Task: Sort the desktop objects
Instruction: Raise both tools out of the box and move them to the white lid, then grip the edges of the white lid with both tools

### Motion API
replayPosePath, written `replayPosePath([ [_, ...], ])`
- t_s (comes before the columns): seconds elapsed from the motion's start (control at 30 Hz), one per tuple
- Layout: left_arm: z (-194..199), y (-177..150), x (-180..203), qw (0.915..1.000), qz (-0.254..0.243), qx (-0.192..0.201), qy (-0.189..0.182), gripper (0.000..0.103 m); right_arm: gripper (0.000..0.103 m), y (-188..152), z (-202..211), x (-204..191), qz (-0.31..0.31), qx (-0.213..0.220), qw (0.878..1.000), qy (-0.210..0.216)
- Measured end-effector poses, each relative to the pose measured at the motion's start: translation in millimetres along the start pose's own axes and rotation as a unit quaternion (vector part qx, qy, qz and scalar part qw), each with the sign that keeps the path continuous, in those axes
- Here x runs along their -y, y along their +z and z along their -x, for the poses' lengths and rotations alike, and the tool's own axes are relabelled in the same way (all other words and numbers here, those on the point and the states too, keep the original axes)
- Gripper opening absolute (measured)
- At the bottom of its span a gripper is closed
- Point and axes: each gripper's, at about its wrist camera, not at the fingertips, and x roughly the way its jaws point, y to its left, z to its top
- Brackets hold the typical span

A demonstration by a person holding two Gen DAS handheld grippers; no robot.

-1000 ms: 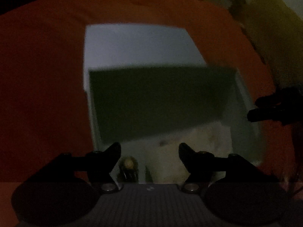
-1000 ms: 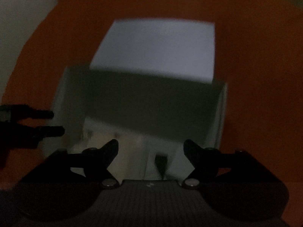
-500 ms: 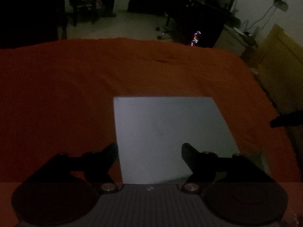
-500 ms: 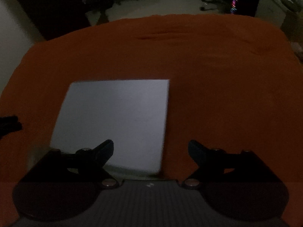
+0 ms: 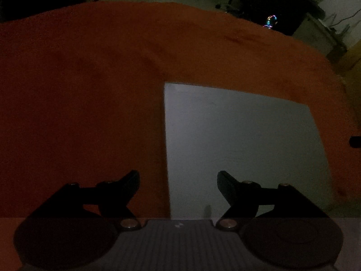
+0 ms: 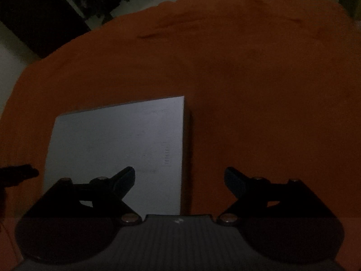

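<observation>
On the orange-covered surface (image 5: pixel 90 94) in front of you lies a flat white box lid (image 5: pixel 239 149), closed side up, square to the cloth and dimly lit. Your left tongs (image 5: pixel 178 180) hang above its left edge: one finger over bare orange cloth, the other over the white panel, jaws spread wide with nothing between them; they have just been opening further. Your right tongs (image 6: pixel 179 177) hover over the lid's right edge (image 6: pixel 183 153), one finger above the white panel (image 6: pixel 117 149) and the other above the cloth (image 6: pixel 259 90), jaws spread wide and empty as well. At the far right of the left view a dark tip of the other tool (image 5: pixel 355 141) pokes in, and at the left of the right view its counterpart (image 6: pixel 18 174) shows beside the lid.
</observation>
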Motion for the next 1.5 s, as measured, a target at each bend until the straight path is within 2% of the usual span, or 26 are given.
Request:
replayPosePath([
  [0.3, -30.9, -4.7, -11.4, 0.9996, -0.008, -0.016, -0.023, 0.081, 0.099, 4.0, -28.4, -1.3, -0.007, -0.003, 1.0, -0.02],
  [0.37, -37.2, -2.1, -12.8, 0.9993, -0.005, -0.023, -0.03, 0.084, 0.099, 6.2, -34.8, -6.1, 0.008, -0.023, 0.999, -0.039],
  [0.47, -46.1, 2.3, -11.5, 0.9993, -0.013, -0.031, -0.017, 0.085, 0.099, 7.5, -45.4, -13.8, 0.025, -0.044, 0.998, -0.037],
  [0.57, -53.8, 4.3, -10.2, 0.9993, -0.009, -0.036, -0.01, 0.097, 0.099, 4.0, -52.2, -19.7, 0.026, -0.06, 0.997, -0.031],
  [0.67, -58.4, 4.7, -10.4, 0.9986, 0.009, -0.048, -0.02, 0.103, 0.099, -1.4, -58.1, -25.9, 0.027, -0.074, 0.997, -0.029],
  [0.8, -68.3, 6.1, -18.1, 0.9947, 0.049, -0.077, -0.048, 0.103, 0.1, -8.2, -65.9, -35.7, 0.039, -0.097, 0.994, -0.029],
  [0.97, -72.7, 3.8, -3.1, 0.9935, 0.021, -0.089, -0.067, 0.103, 0.103, -17.5, -68.1, -52.7, 0.044, -0.111, 0.993, -0.005],
  [1.0, -73.1, 2.8, 1.5, 0.9935, 0.01, -0.091, -0.068, 0.103, 0.103, -18.8, -67.9, -57.1, 0.047, -0.11, 0.993, -0.015],
  [1.07, -71.5, 2.1, 9.3, 0.9944, -0.013, -0.086, -0.06, 0.103, 0.103, -19.7, -64.2, -61.4, 0.041, -0.109, 0.993, -0.024],
  [1.17, -63.5, 1.3, 8.4, 0.9959, -0.018, -0.068, -0.058, 0.101, 0.103, -19.3, -53.9, -62.5, 0.035, -0.105, 0.994, -0.021],
  [1.27, -51.2, 3.5, 3.6, 0.9977, -0.004, -0.039, -0.055, 0.101, 0.103, -20.0, -39.0, -63.0, 0.029, -0.09, 0.996, -0.002],
  [1.4, -25.9, 9.3, -3.5, 0.9979, 0.024, 0.018, -0.056, 0.101, 0.103, -16.8, -10.8, -67.2, 0.03, -0.059, 0.998, 0.022],
  [1.5, -13.4, 12.0, -2.2, 0.9968, 0.036, 0.037, -0.062, 0.101, 0.103, -12.6, 11.5, -67.3, 0.028, -0.033, 0.999, 0.026],
])
